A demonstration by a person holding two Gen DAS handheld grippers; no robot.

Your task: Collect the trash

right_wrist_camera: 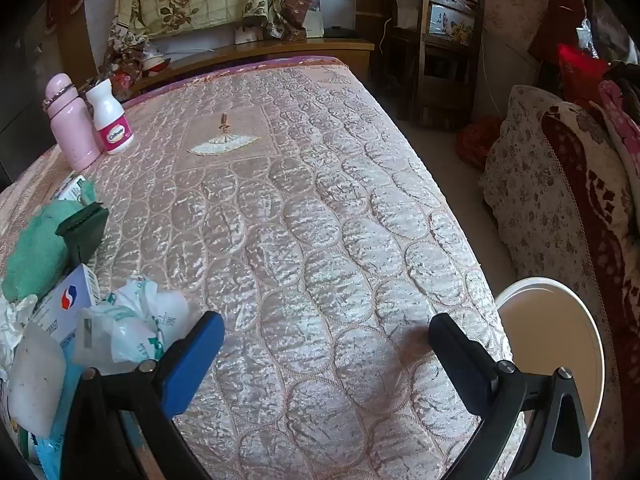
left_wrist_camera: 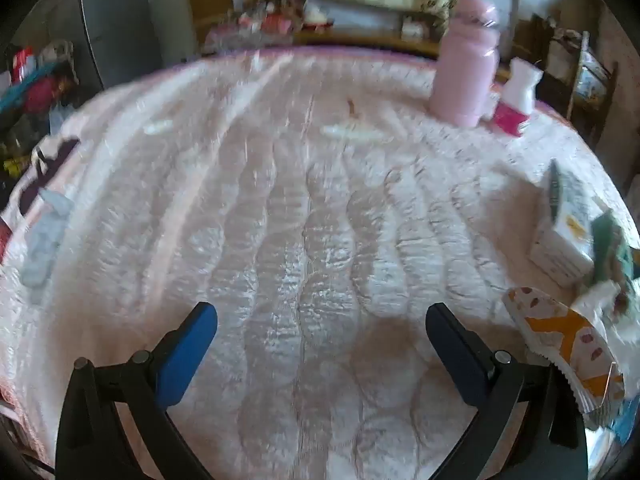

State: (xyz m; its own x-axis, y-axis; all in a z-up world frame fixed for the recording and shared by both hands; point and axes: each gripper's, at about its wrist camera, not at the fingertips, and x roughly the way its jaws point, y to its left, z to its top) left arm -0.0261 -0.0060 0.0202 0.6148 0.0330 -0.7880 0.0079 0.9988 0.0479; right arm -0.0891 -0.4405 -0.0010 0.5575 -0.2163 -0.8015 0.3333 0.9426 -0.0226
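My left gripper is open and empty above the pink quilted mattress. An orange-and-white snack wrapper lies just right of its right finger, beside a small carton and crumpled white plastic. My right gripper is open and empty over the mattress. A crumpled white-green plastic bag lies left of its blue finger, with a blue-white box, a green cloth and a white wad. A white bin stands on the floor to the right.
A pink bottle and a white pill bottle stand at the far left of the mattress; they also show in the left wrist view, pink bottle. A flowered sofa lies right of the bed. A wooden headboard shelf is behind.
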